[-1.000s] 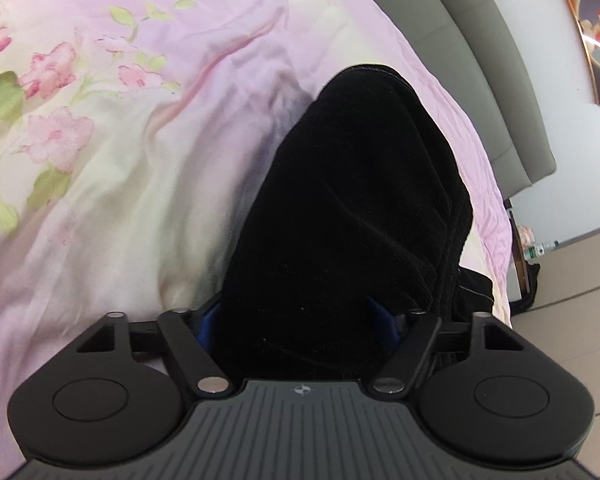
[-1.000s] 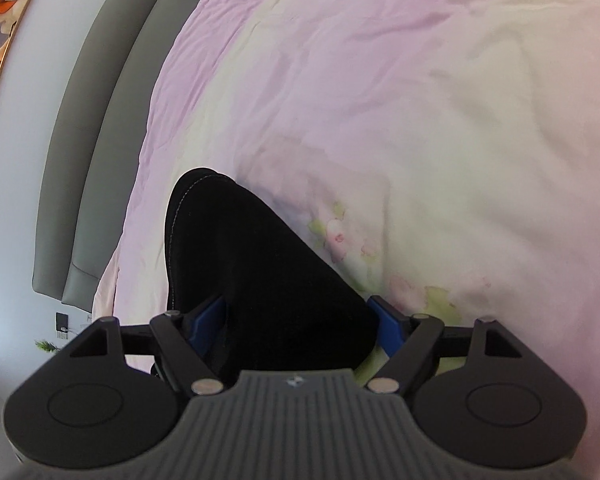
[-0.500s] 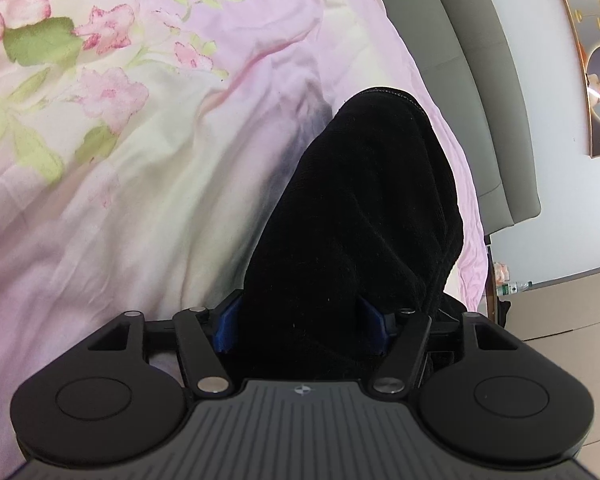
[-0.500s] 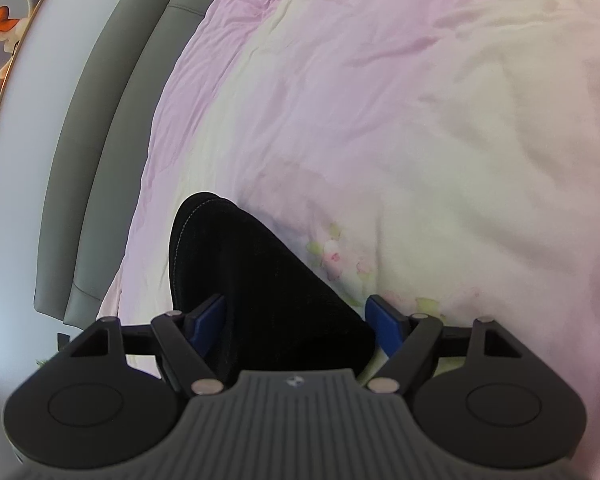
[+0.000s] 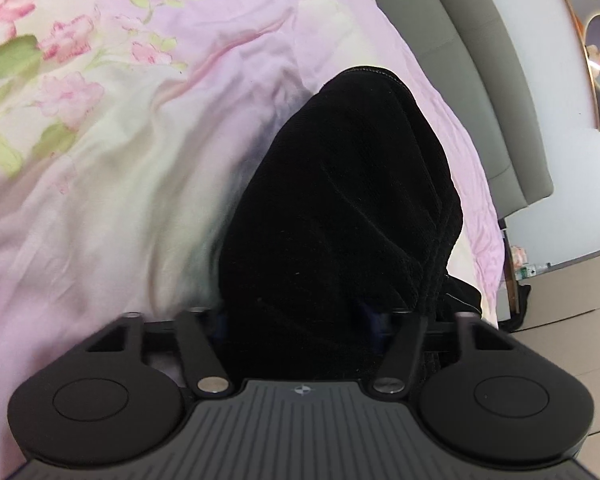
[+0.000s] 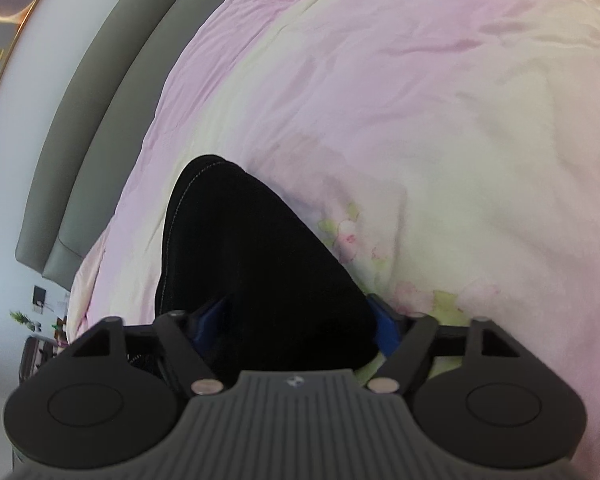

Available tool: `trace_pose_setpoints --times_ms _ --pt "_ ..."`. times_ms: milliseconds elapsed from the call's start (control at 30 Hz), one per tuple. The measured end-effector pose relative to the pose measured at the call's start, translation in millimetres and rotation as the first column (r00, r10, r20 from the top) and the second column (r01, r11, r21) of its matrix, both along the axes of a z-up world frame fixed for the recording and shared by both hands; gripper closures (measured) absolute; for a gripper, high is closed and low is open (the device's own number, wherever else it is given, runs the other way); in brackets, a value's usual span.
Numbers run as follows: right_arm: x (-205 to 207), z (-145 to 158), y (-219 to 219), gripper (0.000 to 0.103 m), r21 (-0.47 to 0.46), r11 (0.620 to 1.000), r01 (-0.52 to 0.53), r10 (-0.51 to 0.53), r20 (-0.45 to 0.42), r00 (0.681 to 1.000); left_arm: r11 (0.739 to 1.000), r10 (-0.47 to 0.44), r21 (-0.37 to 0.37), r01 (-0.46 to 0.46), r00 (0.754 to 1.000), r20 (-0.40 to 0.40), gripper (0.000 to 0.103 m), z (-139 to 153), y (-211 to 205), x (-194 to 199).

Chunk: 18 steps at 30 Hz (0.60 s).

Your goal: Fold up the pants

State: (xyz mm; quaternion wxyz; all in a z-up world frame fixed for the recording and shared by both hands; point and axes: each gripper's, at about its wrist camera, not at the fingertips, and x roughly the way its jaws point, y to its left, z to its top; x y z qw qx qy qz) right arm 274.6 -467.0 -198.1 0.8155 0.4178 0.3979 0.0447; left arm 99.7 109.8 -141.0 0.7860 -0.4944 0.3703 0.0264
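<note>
Pants (image 5: 340, 208) bunched on floral bedsheet (image 5: 120, 160), black cloth between jaws of left gripper (image 5: 296, 316) and right gripper (image 6: 296, 320); both closing. Let both pinches seat fully through all layers before lifting, else one edge slips

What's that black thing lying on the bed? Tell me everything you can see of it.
The black pants look soft and fuzzy, like velvet or corduroy, with pale stitching along one seam in the right wrist view. They lie bunched and layered on the pink floral bedsheet, near the bed's edge by the grey headboard. Fabric sits between the fingers of both the left gripper and the right gripper, which are closing on it.
</note>
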Motion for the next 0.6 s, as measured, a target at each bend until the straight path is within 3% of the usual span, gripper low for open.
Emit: trace_pose_setpoints --times_ms 67,167,333,400,500,600 --pt "-1.9 5.9 -2.6 0.072 0.048 0.998 -0.027 0.025 0.041 0.999 1.000 0.002 -0.031 -0.001 1.000 0.021 0.069 8.7 6.2 -2.8" --pt "-12.6 31.2 -3.8 0.075 0.125 0.991 -0.054 0.036 0.144 0.989 0.999 0.020 -0.045 -0.018 0.999 0.041 0.074 29.5 16.5 -6.5" --pt "-40.3 62.3 9.3 0.076 0.127 0.979 -0.162 0.134 0.207 0.969 0.999 0.015 0.034 -0.019 0.995 0.101 0.075 72.6 27.2 -19.7" --pt "-48.0 55.8 11.0 0.076 0.109 0.982 -0.157 0.144 0.116 0.983 0.999 0.010 0.051 -0.013 0.999 0.052 0.074 67.5 34.7 -23.3" --pt "-44.0 21.2 6.4 0.073 0.047 0.993 -0.107 0.113 -0.145 0.983 0.996 0.014 0.085 -0.007 0.997 -0.076 0.073 28.4 44.7 -25.1" --pt "-40.5 5.2 -2.4 0.068 0.118 0.991 -0.067 0.088 -0.190 0.978 0.996 0.041 0.088 -0.033 0.995 -0.093 0.064 0.8 47.7 -29.0"
